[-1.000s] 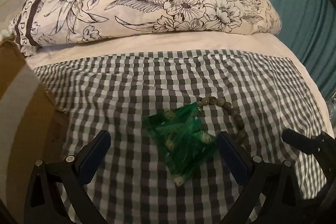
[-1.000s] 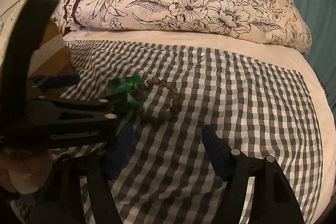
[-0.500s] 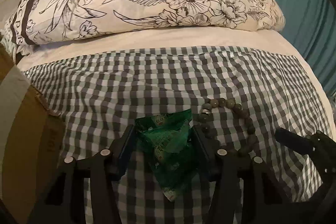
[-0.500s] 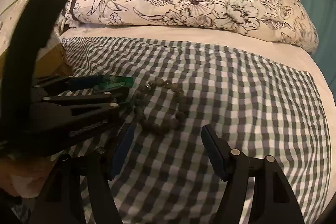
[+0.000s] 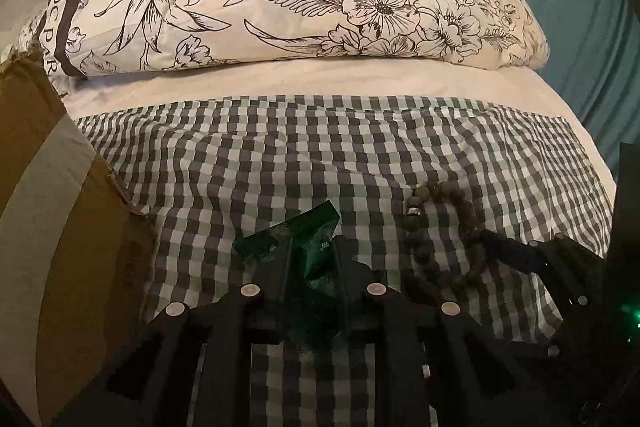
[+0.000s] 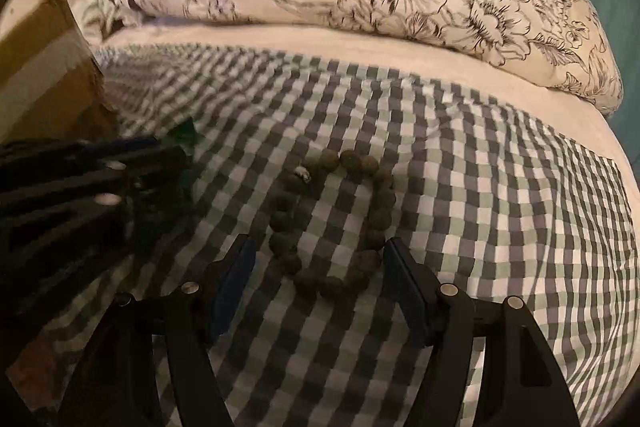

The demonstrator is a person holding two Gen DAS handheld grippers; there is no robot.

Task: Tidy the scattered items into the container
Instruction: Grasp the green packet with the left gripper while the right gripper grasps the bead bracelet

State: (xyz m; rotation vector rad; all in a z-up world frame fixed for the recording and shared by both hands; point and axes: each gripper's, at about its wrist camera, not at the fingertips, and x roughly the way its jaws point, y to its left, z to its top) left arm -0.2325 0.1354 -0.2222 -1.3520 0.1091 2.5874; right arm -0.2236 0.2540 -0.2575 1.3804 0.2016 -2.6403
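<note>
The left hand-held gripper has just been closing and now pinches the green packet for lifting toward the cardboard box at nine o'clock, while the right hand-held gripper straddles the bead bracelet, jaws wide

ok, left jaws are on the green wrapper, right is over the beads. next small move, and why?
Probably lift the left gripper and carry the crinkly green plastic packet towards the brown cardboard box. Its jaws have just been closing and now pinch the packet. The right gripper is open, straddling the dark round-bead bracelet on the checked cloth.
</note>
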